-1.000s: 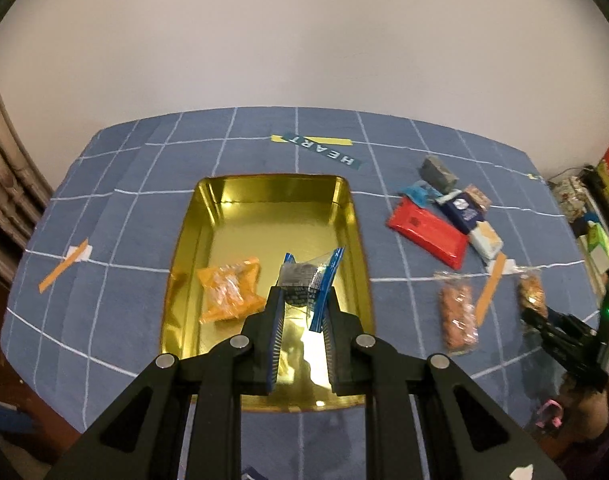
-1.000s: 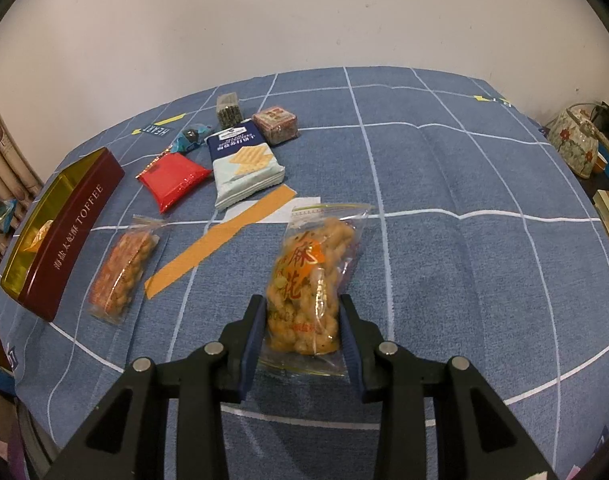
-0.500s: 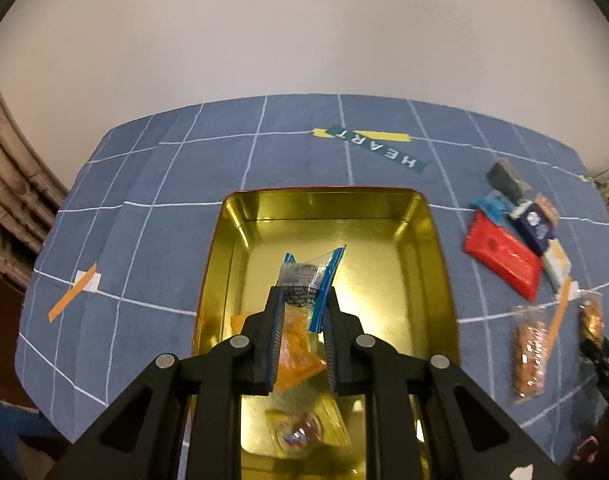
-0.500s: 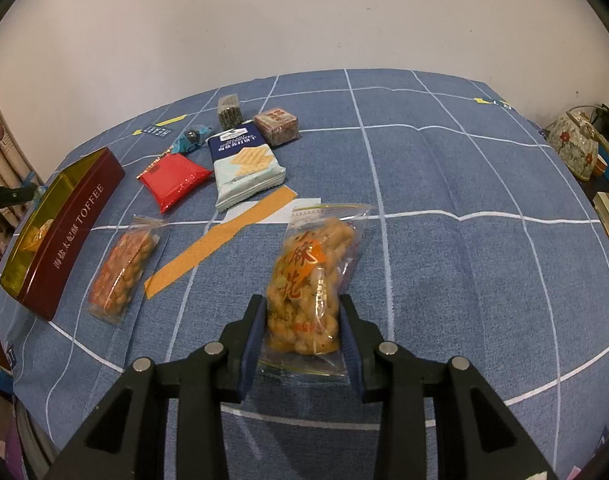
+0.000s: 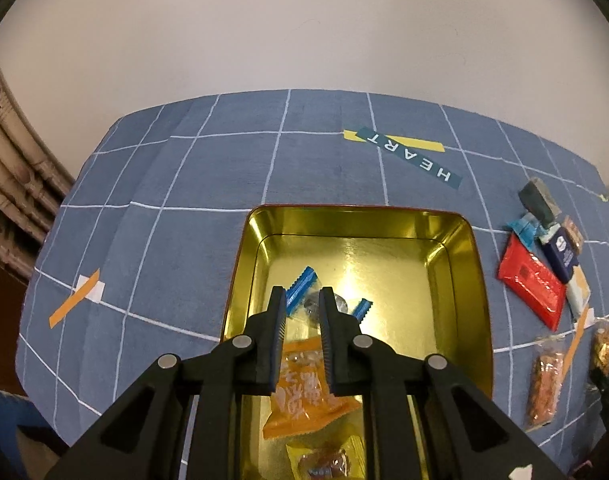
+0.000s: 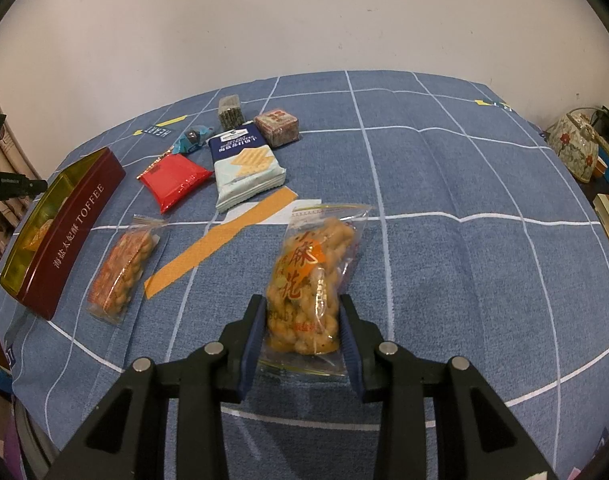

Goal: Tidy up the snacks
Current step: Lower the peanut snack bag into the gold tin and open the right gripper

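I've got the left gripper [image 5: 300, 336] over the gold toffee tin [image 5: 474, 280], fingers parted w/ nothing between them, so the blue-ended candy [image 5: 324, 304] lies on the tin floor beside 2 orange packets [image 5: 308, 392]. Right gripper [image 6: 301, 336] straddles the clear bag of fried dough twists [image 6: 310, 280] on the blue cloth, fingers hugging both sides, probably for lifting; can't tell if it's pinched yet. Bag's crinkly, golden pieces, orange label.

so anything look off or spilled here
Nothing spilled or torn. The candy lies loose in the tin, beyond the left claw, which is open. The right claw straddles the peanut bag. Other snacks lie scattered on the cloth, some overlapping.
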Demonstrator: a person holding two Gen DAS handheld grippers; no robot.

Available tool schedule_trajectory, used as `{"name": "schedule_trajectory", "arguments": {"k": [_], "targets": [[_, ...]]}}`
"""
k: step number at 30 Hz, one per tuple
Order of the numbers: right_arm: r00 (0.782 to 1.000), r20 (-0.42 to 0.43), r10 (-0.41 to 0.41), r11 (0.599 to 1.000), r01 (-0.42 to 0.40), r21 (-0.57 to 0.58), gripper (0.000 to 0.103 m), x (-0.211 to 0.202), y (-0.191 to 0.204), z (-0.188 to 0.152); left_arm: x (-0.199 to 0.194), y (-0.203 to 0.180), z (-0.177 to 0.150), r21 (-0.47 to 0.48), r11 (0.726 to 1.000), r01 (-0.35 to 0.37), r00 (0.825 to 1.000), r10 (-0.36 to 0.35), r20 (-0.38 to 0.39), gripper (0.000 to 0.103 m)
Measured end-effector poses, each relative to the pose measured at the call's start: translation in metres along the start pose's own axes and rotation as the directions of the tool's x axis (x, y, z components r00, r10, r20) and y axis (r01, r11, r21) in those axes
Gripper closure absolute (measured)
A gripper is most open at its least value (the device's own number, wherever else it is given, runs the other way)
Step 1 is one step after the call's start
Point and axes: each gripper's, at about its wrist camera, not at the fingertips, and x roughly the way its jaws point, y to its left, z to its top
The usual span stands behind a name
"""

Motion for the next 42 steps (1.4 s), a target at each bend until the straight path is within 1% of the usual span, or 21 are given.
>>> {"name": "schedule_trajectory", "arguments": {"k": [6,9,10,11,12,13,15,17,19,21,23,25,27,29,31,34,35,36,37,38,42], "targets": [[1.000,-0.002,0.001,1.000,-0.001,0.003,0.067,0.000,-0.001,0.000,-0.036,-0.003,-0.028,0.010,1.000,0.007,0.999,-0.007,0.039,0.084],[1.000,-0.004,0.003,1.000,-0.003,0.012,0.067,0.001,-0.001,0.001,-0.060,-0.002,-0.047,-0.004,1.000,0.027,0.998,-0.027,0.059,0.071],[1.000,-0.007,0.002,1.000,-0.002,0.014,0.067,0.001,-0.001,0.001,-0.066,-0.002,-0.052,-0.009,0.999,0.031,0.997,-0.031,0.065,0.064],[1.000,-0.008,0.002,1.000,-0.001,0.017,0.067,0.001,-0.001,0.001,-0.076,0.000,-0.062,-0.020,0.999,0.032,0.997,-0.031,0.075,0.059],[1.000,-0.011,0.002,1.000,-0.002,0.023,0.067,0.001,-0.001,0.001,-0.083,0.002,-0.069,-0.032,0.999,0.032,0.996,-0.029,0.082,0.050],[1.000,-0.013,0.004,1.000,-0.004,0.030,0.067,0.001,-0.002,0.001,-0.088,0.004,-0.075,-0.042,0.998,0.037,0.995,-0.033,0.089,0.046],[1.000,-0.014,0.003,0.999,-0.002,0.044,0.067,0.001,-0.004,0.001,-0.098,0.006,-0.087,-0.053,0.997,0.058,0.994,-0.052,0.094,0.046],[1.000,-0.011,0.008,0.998,-0.007,0.056,0.067,-0.002,-0.005,0.002,-0.105,0.010,-0.098,-0.065,0.995,0.070,0.995,-0.065,0.079,0.043],[1.000,0.006,0.011,0.998,-0.011,0.054,0.067,-0.009,0.000,0.005,-0.108,0.013,-0.106,-0.082,0.993,0.080,0.994,-0.074,0.074,0.037],[0.999,0.024,0.031,0.998,-0.033,0.051,0.067,-0.019,0.008,0.009,-0.111,0.020,-0.114,-0.108,0.991,0.076,0.995,-0.068,0.078,0.034],[0.997,0.045,0.057,0.998,-0.058,0.021,0.067,-0.029,0.027,0.016,-0.115,0.028,-0.122,-0.132,0.990,0.057,0.995,-0.046,0.085,0.031],[0.993,0.062,0.097,0.995,-0.096,-0.026,0.067,-0.037,0.053,0.027,-0.118,0.038,-0.129,-0.156,0.987,0.023,0.996,-0.010,0.085,0.024],[0.987,0.072,0.143,0.988,-0.138,-0.074,0.067,-0.042,0.082,0.039,-0.121,0.049,-0.136,-0.185,0.983,-0.002,0.996,0.018,0.084,0.022],[0.979,0.067,0.194,0.975,-0.185,-0.123,0.067,-0.043,0.113,0.049,-0.121,0.059,-0.141,-0.202,0.979,-0.002,0.996,0.019,0.082,0.022],[0.968,0.054,0.244,0.959,-0.232,-0.165,0.067,-0.039,0.147,0.060,-0.120,0.068,-0.145,-0.225,0.974,-0.009,0.997,0.027,0.076,0.017],[0.950,0.019,0.311,0.929,-0.300,-0.216,0.067,-0.025,0.199,0.077,-0.120,0.075,-0.145,-0.238,0.971,0.015,0.997,0.004,0.080,0.014],[0.947,0.007,0.320,0.924,-0.310,-0.225,0.067,-0.020,0.209,0.081,-0.123,0.076,-0.145,-0.235,0.972,0.014,0.996,0.007,0.089,0.012],[0.945,-0.015,0.327,0.918,-0.322,-0.232,0.067,-0.009,0.224,0.086,-0.125,0.075,-0.144,-0.226,0.974,0.014,0.996,0.008,0.092,0.006],[0.942,-0.033,0.333,0.915,-0.331,-0.230,0.067,-0.001,0.233,0.090,-0.126,0.074,-0.143,-0.221,0.975,0.016,0.996,0.005,0.091,0.003],[0.938,-0.061,0.341,0.911,-0.346,-0.225,0.067,0.011,0.245,0.095,-0.127,0.074,-0.142,-0.217,0.976,0.019,0.996,0.001,0.093,0.001],[0.939,-0.106,0.328,0.909,-0.345,-0.234,0.067,0.038,0.277,0.105,-0.134,0.069,-0.142,-0.190,0.982,-0.014,0.991,0.039,0.128,0.001]]}}
